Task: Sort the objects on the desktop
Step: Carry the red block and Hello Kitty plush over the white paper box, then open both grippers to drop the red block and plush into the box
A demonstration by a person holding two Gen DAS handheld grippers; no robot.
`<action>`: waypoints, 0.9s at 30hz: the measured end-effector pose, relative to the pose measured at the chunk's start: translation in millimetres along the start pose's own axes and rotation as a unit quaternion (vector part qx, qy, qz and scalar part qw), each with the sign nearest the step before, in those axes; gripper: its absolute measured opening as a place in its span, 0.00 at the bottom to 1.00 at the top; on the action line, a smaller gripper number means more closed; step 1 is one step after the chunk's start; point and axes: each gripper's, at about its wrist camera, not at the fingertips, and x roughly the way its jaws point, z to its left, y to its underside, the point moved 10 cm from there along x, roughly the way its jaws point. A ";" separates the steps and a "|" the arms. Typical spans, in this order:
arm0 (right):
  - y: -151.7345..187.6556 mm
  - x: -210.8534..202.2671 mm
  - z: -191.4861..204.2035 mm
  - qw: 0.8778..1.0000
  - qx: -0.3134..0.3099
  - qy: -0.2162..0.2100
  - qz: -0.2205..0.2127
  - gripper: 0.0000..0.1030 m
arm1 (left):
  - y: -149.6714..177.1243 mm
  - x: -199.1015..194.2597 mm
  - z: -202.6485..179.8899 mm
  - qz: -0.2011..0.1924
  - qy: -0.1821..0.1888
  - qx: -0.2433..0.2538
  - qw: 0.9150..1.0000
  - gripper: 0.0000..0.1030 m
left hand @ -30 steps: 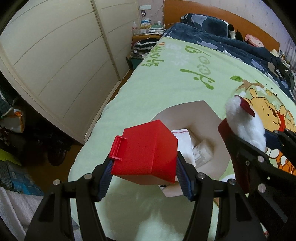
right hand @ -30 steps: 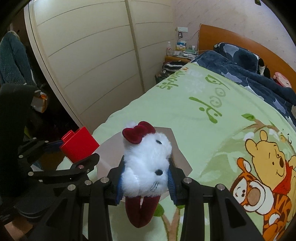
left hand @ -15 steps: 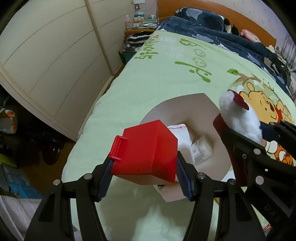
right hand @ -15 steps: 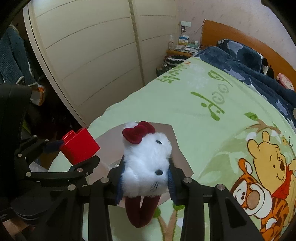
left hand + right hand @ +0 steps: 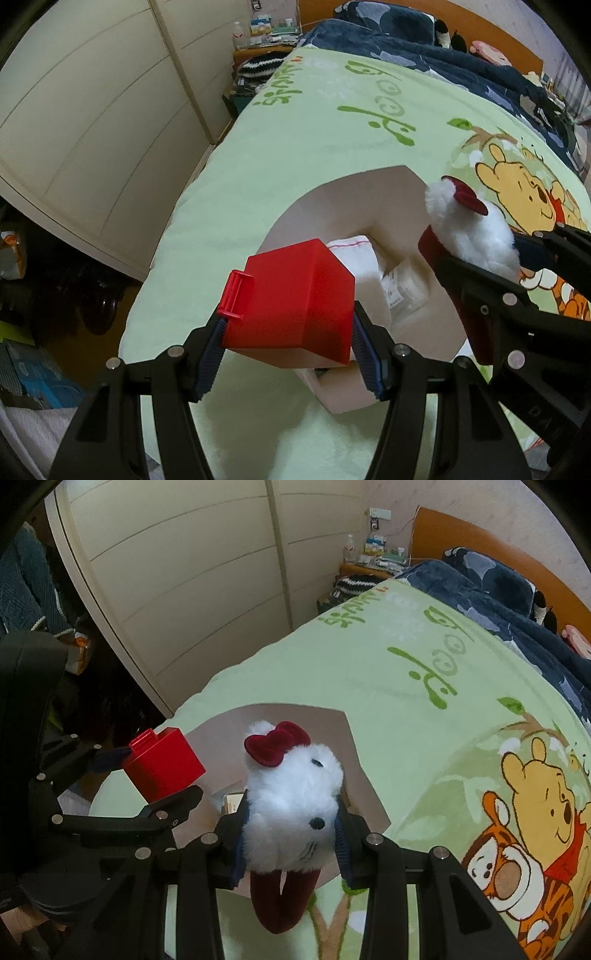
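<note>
The left gripper [image 5: 288,354] is clamping a red box [image 5: 291,306] squarely between its jaws, the right gripper [image 5: 291,840] is squeezing a white plush toy [image 5: 291,805] between its own, both hanging above a cardboard box [image 5: 347,206] lying at twelve o'clock on the bed [image 5: 295,147].

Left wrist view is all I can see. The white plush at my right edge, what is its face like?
Observer: The white plush has small dark eyes and a dark red bow; the right tongs squeeze its head from both sides.
Operator: Does something hang under it?
Observer: Yes, a dark red looped part hangs below the tongs.
Operator: What lies beyond my right edge?
Observer: The green blanket there shows a tiger picture beside the bear.
</note>
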 end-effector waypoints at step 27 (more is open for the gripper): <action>-7.3 1.3 -9.8 1.000 -0.002 -0.022 0.006 0.59 | -13.4 8.3 3.4 0.015 -0.013 0.023 1.000 0.85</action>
